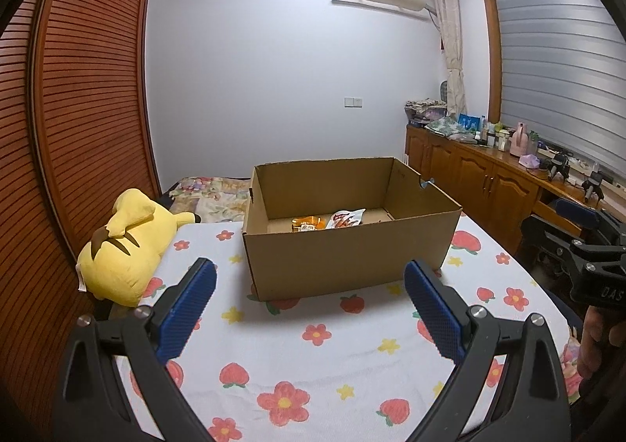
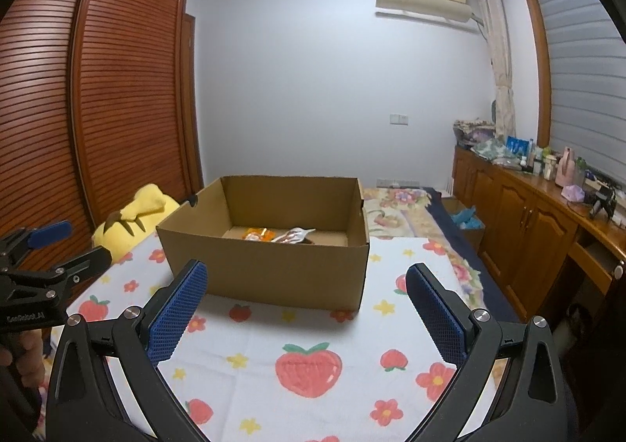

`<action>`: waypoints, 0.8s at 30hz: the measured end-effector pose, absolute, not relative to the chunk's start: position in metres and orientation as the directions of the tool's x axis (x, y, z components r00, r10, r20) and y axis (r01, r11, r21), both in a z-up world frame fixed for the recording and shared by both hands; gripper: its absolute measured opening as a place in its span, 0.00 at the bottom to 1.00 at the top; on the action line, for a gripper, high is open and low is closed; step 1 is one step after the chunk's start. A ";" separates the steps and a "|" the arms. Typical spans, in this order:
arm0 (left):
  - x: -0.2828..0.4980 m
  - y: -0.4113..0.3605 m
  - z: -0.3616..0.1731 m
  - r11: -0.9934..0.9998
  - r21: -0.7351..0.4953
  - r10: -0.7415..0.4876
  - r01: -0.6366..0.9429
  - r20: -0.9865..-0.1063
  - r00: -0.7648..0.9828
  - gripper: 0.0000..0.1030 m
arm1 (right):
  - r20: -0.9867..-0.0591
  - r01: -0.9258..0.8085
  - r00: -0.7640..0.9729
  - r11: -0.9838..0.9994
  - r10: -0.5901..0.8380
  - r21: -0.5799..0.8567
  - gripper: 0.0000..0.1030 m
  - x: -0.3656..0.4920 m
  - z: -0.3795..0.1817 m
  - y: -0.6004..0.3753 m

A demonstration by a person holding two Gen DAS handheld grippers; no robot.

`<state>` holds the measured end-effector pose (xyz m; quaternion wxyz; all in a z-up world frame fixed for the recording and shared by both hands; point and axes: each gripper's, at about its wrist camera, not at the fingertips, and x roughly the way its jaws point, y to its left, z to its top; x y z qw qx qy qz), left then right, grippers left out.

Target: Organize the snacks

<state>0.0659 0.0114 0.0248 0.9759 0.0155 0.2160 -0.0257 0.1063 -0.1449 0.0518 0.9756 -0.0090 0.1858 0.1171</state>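
We held the left gripper (image 1: 309, 309) nearest to us, on the near side of the cardboard box (image 1: 344, 250), its blue pads spread wide with nothing between them. The right gripper (image 2: 305, 309) was likewise released and empty, hovering on the same near side of the box above the strawberry-and-flower cloth (image 2: 309, 367). We judged both were kept back and raised so that neither blocked the box's open top, and so that either could reach in or go for another snack. In the left view the right gripper showed at the edge, off the box's right flank and apart from it.

The box stood upright on the cloth, touching nothing else that we could see, its open top facing up, which suits a container meant to collect things. Inside it, on the floor toward the near wall, lay an orange snack packet (image 1: 308, 223) and just beside it a white-and-red snack packet (image 1: 346, 219); both lay flat and loose, as dropped items would. We saw no other snacks on the cloth around the box, so we judged the sorting either nearly complete or waiting on items out of view.

Left of the box, apart from it, a yellow plush toy (image 1: 125, 246) lay at the cloth's edge, probably pushed aside. Beyond the box was a floral bedspread (image 2: 399, 207), and to its far right a wooden cabinet (image 2: 520, 215) cluttered on top.
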 end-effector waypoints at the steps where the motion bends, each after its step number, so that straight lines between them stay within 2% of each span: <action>1: 0.066 0.011 0.025 0.998 0.020 -0.044 0.058 -0.423 0.905 0.95 | -0.364 -0.232 0.904 0.972 0.225 0.026 1.00 0.105 0.051 -0.146; 24: 0.061 0.012 0.028 0.998 0.007 -0.060 0.069 -0.415 0.908 0.95 | -0.363 -0.234 0.904 0.972 0.226 0.024 1.00 0.104 0.051 -0.146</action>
